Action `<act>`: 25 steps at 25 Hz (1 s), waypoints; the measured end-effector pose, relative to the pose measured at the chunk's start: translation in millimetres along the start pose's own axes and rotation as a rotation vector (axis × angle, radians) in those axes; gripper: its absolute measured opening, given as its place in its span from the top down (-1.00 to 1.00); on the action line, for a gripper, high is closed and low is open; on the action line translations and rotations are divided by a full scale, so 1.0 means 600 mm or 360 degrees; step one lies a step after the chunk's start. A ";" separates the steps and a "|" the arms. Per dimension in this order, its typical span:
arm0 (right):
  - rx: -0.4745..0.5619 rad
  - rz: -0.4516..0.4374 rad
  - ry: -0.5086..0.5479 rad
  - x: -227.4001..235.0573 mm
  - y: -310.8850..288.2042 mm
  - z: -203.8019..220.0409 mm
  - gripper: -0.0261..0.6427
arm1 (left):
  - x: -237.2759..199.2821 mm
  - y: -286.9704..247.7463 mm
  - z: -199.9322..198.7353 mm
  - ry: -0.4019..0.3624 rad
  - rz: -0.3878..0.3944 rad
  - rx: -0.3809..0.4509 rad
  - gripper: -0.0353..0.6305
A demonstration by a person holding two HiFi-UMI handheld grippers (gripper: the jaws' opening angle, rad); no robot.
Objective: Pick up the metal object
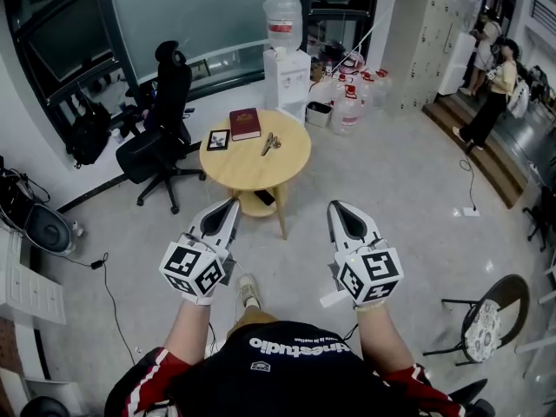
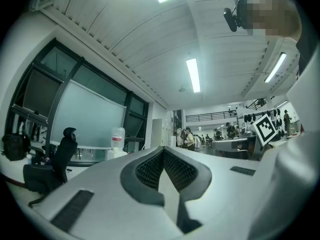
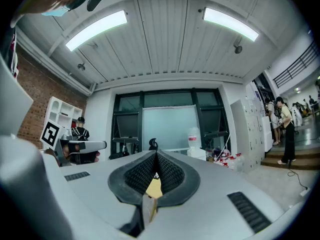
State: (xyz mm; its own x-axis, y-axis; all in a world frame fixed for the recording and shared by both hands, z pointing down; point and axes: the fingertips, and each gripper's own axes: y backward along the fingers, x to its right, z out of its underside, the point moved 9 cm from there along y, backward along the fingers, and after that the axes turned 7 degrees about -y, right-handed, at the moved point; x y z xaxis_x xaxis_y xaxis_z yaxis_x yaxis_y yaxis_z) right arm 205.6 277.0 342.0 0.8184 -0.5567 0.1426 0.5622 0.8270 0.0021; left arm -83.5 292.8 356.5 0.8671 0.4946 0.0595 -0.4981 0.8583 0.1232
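We find both forearms held forward side by side, close to the body, with the claws pointing towards the worktop ahead. The left claw point(image 1: 226, 211) is closed with pad against pad and holds nothing. The right claw point(image 1: 340, 212) is also closed and empty, its tips meeting.

In our judgement no step is done yet: approach, grasp and lift are all outstanding.

The metal object point(image 1: 270, 143) lies on the round worktop point(image 1: 248, 168), well apart from both claws and near a red book point(image 1: 245, 123).
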 end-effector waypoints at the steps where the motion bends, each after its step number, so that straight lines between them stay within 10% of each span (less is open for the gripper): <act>1: 0.0006 -0.0003 -0.0005 -0.001 -0.001 0.000 0.84 | -0.001 0.001 0.000 -0.0001 -0.0002 0.0002 0.85; 25: 0.0004 -0.0036 -0.0076 0.011 -0.017 0.007 0.84 | -0.025 -0.015 0.020 0.0028 -0.0011 -0.0040 0.85</act>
State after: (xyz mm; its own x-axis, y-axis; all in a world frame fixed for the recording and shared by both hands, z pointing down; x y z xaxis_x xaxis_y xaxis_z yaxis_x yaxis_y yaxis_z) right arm 204.7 265.0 346.9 0.7987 -0.5712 0.1893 0.5804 0.8143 0.0086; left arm -91.7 276.1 366.3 0.8702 0.4909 0.0410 -0.4925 0.8647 0.0983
